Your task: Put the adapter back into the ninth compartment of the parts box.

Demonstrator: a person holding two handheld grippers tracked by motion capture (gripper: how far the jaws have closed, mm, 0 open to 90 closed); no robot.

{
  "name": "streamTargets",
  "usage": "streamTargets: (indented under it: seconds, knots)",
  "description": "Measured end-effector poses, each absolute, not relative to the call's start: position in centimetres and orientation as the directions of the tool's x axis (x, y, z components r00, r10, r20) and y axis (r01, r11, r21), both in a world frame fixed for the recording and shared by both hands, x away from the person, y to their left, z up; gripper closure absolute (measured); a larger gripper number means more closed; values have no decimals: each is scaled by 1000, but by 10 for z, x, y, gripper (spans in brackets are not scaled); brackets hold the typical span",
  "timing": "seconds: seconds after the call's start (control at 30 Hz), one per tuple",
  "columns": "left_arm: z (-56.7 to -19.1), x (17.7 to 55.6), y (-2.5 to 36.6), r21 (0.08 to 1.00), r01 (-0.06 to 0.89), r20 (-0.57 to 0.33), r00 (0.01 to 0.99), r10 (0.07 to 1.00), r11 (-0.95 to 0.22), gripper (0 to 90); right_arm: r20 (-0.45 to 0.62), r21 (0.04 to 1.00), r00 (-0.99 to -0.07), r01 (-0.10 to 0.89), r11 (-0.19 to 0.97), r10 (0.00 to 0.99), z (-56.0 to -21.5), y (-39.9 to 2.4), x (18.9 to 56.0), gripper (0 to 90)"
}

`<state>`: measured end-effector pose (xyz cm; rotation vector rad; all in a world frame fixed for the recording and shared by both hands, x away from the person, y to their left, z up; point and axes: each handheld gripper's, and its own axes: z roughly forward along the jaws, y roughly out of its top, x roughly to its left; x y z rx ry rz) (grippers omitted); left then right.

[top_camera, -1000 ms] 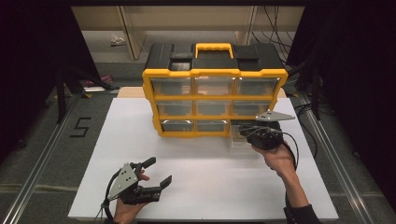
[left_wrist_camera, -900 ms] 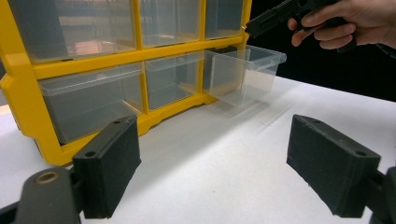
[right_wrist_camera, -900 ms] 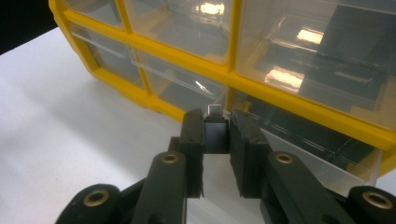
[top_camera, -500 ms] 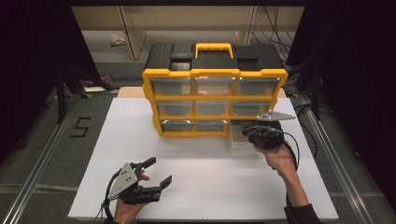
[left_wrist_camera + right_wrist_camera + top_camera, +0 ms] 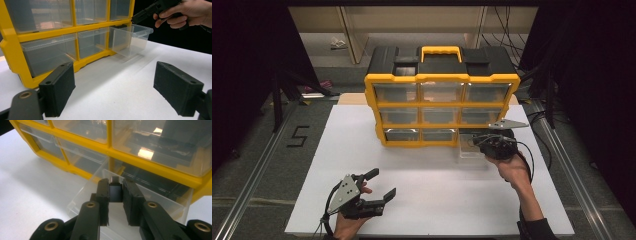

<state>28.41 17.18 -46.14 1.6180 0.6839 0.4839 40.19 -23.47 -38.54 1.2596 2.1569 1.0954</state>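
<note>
**Block held over the open drawer, drop still to come**

While the bottom-right clear plastic drawer (image 5: 472, 146) of the yellow-framed, black-topped organiser cabinet (image 5: 442, 102) already stands pulled out onto the white table top (image 5: 427, 175), the part meant for it has not yet gone in. The right gripper (image 5: 115, 192) is clenched on a small dark rectangular block (image 5: 115, 193), its two black pads pressing the block's sides, and it hangs just above the drawer's open mouth, near the cabinet face. In the left gripper view the drawer (image 5: 130, 40) looks empty, with the right hand and its gripper (image 5: 140, 17) poised at the rim.

Judging from this, the opening of the drawer and the pick-up of the block are done. What remains is likely to lower the block into the drawer, let it go, and push the drawer back flush with its neighbours, which all sit closed in the frame.

The left gripper (image 5: 379, 185) rests low on the near part of the table, well apart from the cabinet, jaws spread wide and holding nothing.
</note>
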Motion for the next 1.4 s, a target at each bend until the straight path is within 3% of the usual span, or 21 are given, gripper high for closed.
streamTargets:
  seconds: [0.27, 0.4, 0.6, 1.4]
  knots:
    - [-461, 284, 172, 984, 159, -69, 736, 673, -73, 169, 33, 780, -489, 558, 283, 872, -388, -238, 404, 755]
    - [-461, 284, 172, 985, 160, -70, 737, 673, -72, 168, 37, 779, -462, 569, 264, 886, -387, -240, 405, 570]
    - [-461, 284, 171, 984, 161, -70, 737, 672, -73, 169, 32, 812, -469, 527, 251, 882, -379, -237, 400, 419]
    - [-462, 285, 171, 983, 167, -76, 735, 674, -71, 169, 43, 881, -572, 409, 239, 819, -364, -215, 379, 317]
